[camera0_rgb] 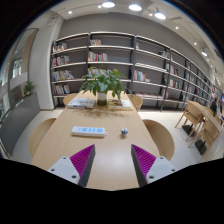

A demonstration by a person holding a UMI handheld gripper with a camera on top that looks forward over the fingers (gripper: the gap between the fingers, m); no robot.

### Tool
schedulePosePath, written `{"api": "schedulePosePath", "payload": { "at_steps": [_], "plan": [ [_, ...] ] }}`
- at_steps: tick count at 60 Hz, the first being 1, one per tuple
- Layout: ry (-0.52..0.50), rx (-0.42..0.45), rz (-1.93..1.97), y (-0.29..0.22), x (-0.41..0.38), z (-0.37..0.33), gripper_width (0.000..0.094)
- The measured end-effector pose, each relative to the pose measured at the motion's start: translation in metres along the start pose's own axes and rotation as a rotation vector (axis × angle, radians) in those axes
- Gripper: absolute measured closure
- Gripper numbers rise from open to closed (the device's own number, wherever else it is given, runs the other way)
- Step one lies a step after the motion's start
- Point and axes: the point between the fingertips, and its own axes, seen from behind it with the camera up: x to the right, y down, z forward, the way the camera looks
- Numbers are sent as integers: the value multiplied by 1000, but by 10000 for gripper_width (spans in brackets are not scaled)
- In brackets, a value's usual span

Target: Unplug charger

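Note:
A white power strip [89,131] lies flat on the wooden table [105,150], well beyond my fingers. A small charger [124,130] with a bluish top stands on the table just right of the strip; I cannot tell whether it is plugged in. My gripper [112,160] hovers over the near part of the table. Its magenta pads [82,160] stand wide apart with bare tabletop between them. It holds nothing.
A potted green plant [103,82] and papers [82,101] sit at the table's far end. Wooden chairs [200,122] stand to the right. Bookshelves [120,65] line the back wall. Rounded chair backs [160,135] flank the table.

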Motion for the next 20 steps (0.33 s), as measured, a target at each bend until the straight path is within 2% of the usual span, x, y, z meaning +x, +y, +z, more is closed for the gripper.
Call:
{"api": "schedulePosePath", "payload": {
  "at_steps": [20],
  "plan": [
    [-15,42,1,-8,-14,-18,234]
  ]
}}
